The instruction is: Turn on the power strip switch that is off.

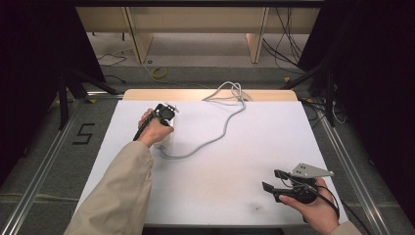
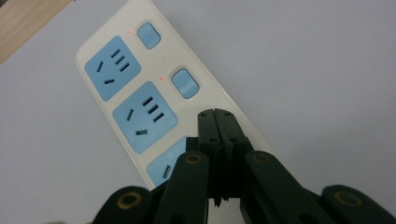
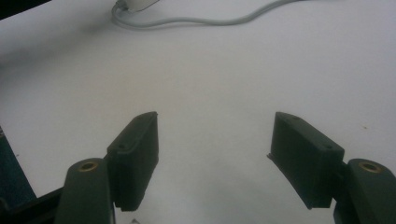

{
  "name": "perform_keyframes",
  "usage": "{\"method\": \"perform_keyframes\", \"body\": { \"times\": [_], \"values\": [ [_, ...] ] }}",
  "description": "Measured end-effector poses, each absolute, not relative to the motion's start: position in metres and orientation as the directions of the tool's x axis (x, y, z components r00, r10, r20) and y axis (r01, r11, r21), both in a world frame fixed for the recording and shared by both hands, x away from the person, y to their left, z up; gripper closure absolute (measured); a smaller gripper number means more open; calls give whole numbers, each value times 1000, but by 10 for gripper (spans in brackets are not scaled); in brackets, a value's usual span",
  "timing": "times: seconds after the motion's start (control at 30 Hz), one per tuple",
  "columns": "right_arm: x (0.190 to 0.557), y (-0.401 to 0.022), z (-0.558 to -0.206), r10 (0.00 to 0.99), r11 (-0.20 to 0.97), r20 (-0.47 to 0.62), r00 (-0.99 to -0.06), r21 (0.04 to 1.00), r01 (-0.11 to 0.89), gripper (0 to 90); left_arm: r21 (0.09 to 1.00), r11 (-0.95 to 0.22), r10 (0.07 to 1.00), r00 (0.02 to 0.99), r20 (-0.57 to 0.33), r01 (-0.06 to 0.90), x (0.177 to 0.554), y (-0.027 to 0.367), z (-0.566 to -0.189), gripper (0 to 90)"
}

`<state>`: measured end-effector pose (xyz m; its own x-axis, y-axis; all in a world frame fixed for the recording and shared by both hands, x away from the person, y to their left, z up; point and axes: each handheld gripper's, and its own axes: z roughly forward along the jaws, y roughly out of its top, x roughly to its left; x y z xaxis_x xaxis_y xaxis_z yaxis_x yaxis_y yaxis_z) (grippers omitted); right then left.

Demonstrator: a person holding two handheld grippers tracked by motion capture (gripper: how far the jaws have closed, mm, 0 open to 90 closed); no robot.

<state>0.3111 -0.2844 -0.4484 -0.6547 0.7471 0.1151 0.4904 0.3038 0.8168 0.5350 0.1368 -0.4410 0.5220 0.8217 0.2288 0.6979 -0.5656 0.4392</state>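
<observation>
A: Power strip (image 2: 140, 93), cream with blue sockets and blue rocker switches, runs from the upper left of the left gripper view down toward the bottom centre. What is the left gripper (image 2: 218, 122) doing?

B: Its jaws are pressed together with nothing between them, tips hovering over the strip's right edge, just below the second switch (image 2: 185, 83). Small red lights glow beside both switches. To press well, I judge it should keep the jaws together, centre the tips on a switch and push straight down.

A: And in the high view?

B: The left hand (image 1: 154, 128) covers the strip left of centre; its grey cord (image 1: 215, 132) curls toward the upper middle. At lower right, the right gripper (image 1: 272, 179) rests well apart, jaws spread wide, holding nothing.
</observation>
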Motion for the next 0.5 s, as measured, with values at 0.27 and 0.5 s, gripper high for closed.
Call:
{"method": "perform_keyframes", "body": {
  "times": [0.27, 0.5],
  "values": [
    [311, -284, -448, 747, 304, 115, -655, 816, 491, 327, 506, -522, 844, 501, 192, 686, 529, 146, -429, 824],
    [311, -284, -448, 747, 304, 115, -654, 817, 491, 327, 539, -490, 862, 473, 183, 685, 524, 158, -420, 735]
  ]
}}
